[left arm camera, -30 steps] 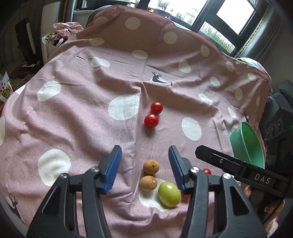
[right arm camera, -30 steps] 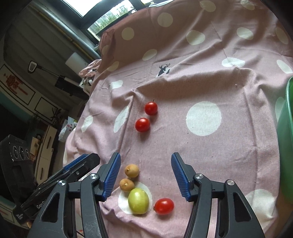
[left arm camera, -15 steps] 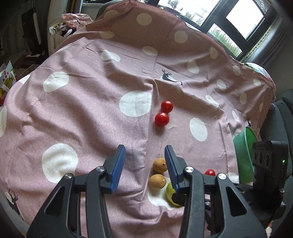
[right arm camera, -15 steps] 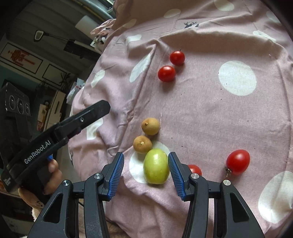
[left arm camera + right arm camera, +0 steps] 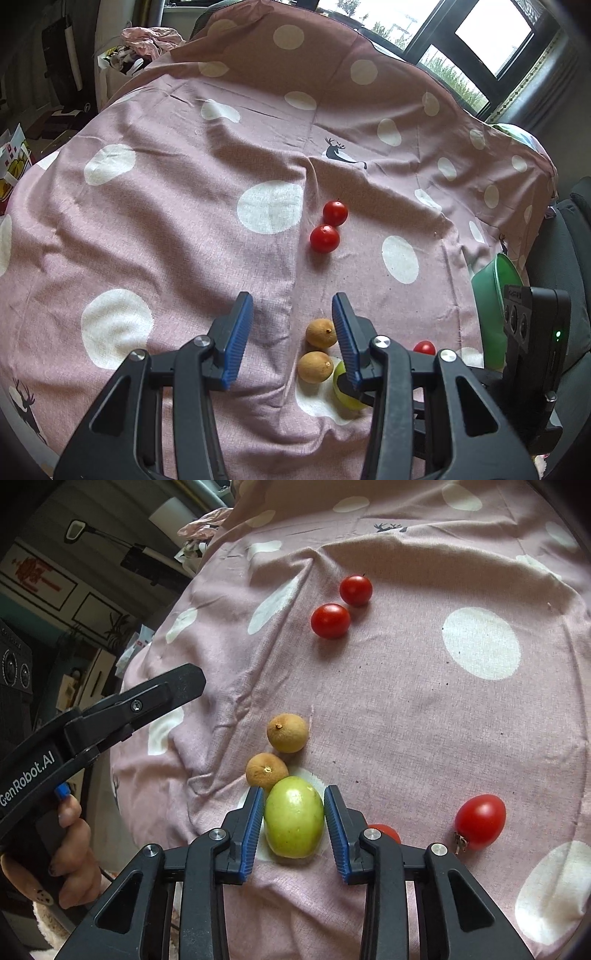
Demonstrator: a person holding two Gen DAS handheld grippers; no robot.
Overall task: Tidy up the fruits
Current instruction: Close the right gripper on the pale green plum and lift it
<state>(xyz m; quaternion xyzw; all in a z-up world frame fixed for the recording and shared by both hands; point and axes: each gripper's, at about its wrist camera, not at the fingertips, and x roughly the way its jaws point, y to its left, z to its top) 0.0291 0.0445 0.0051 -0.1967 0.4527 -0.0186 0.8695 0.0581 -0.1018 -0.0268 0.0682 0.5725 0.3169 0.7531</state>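
Grip check: my right gripper (image 5: 294, 821) closes on the green fruit (image 5: 294, 818), near edge of the cloth (image 5: 406, 709). I squeeze gently, lift straight, avoiding 2 brown fruits (image 5: 266, 771). My left gripper (image 5: 291, 332) stays open, empty.

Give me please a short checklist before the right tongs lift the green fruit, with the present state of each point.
1. Green fruit sits between the pads of the right tongs: ok.
2. Both pads press firmly on it: cannot tell; they are at its sides, but the grip is not proven.
3. Nearer brown fruit is free of the grip: not ok; it touches the green fruit beside the left pad and may roll.
4. Left tongs stay out of the way: ok; open, holding nothing.
5. Green bowl is reachable: cannot tell; only its edge shows at the cloth's right side.
6. Small tomato behind the right pad is clear: cannot tell.
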